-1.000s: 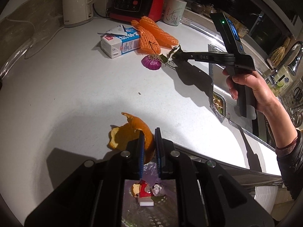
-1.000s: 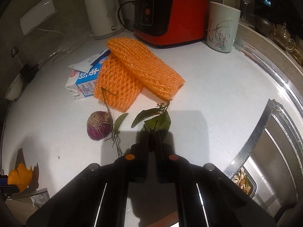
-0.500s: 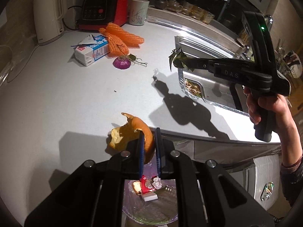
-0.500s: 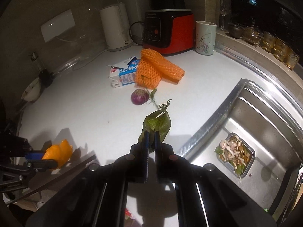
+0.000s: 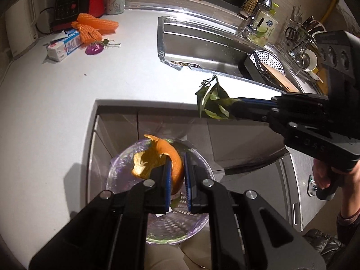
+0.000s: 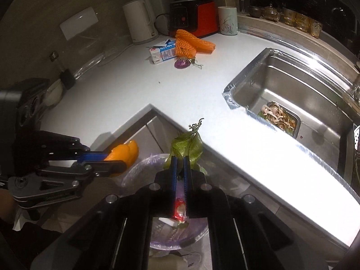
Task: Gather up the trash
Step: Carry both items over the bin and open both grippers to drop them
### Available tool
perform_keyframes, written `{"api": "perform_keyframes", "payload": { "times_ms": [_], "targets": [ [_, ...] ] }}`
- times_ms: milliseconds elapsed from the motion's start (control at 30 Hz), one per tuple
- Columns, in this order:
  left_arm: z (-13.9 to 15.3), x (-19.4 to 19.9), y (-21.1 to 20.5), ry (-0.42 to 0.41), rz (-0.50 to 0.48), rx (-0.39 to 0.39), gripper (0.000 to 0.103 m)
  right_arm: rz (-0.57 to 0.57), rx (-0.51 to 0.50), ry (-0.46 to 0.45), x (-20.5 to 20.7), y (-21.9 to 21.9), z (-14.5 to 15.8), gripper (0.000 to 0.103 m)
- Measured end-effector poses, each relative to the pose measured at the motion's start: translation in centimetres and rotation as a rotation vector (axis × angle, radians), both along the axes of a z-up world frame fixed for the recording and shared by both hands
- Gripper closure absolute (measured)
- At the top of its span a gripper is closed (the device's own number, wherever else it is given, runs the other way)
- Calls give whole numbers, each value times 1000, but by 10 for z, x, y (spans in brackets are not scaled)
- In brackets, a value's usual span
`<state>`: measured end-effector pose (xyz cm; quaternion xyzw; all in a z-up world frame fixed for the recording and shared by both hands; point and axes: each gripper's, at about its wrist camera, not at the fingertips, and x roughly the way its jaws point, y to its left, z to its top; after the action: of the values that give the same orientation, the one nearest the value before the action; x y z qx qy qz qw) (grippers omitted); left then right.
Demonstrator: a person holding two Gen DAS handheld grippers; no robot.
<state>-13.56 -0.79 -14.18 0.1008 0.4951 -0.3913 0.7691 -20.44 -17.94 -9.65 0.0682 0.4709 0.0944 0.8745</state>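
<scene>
My left gripper (image 5: 176, 168) is shut on a curled orange peel (image 5: 157, 159), held over a bag-lined trash bin (image 5: 126, 157) that stands on the floor below the counter corner. My right gripper (image 6: 180, 160) is shut on a bunch of green leaves (image 6: 186, 142) above the same trash bin (image 6: 139, 168); wrappers lie inside it. In the left wrist view the right gripper (image 5: 236, 106) comes in from the right with the leaves (image 5: 212, 103). The right wrist view shows the left gripper (image 6: 117, 157) and the peel (image 6: 126, 151) at the left.
On the white counter (image 5: 56, 103) at the back lie a milk carton (image 5: 64, 47), orange foam nets (image 5: 92, 25), a purple onion (image 5: 94, 49), a kettle, a red appliance and a cup. A steel sink (image 6: 292, 94) with a scrap-filled strainer (image 6: 279, 117) is at the right.
Both grippers have moved off the counter and out over the trash bin, the left still shut on the peel, the right on the leaves. The right one travelled much farther.
</scene>
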Motion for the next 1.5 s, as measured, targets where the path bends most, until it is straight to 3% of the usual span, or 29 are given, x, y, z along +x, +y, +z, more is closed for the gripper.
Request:
{"api": "perform_keyframes", "payload": {
  "times_ms": [433,500,567,600,733,1000,1333,1500],
  "targets": [
    [-137,-27,-6,250,122,163,92,62,-18,34,-60,-2,-2,97],
    [-142,-28,-6,254,139,169,81,70,-17,45,-61,-1,-6,97],
    [-135,-29,-5,220,162,158,50,78,-21,48,-60,0,-8,97],
    [-130,-30,-5,196,168,152,46,81,-18,49,-60,-1,-9,97],
    [-110,-30,-3,152,166,147,42,93,-12,56,-55,1,-14,97],
    [-44,-24,23,0,271,118,17,127,8,109,-33,12,-46,97],
    [-5,-1,70,-84,421,166,10,219,69,242,-1,56,-128,97],
    [3,11,89,-103,464,165,10,252,40,312,14,72,-161,93]
  ]
}}
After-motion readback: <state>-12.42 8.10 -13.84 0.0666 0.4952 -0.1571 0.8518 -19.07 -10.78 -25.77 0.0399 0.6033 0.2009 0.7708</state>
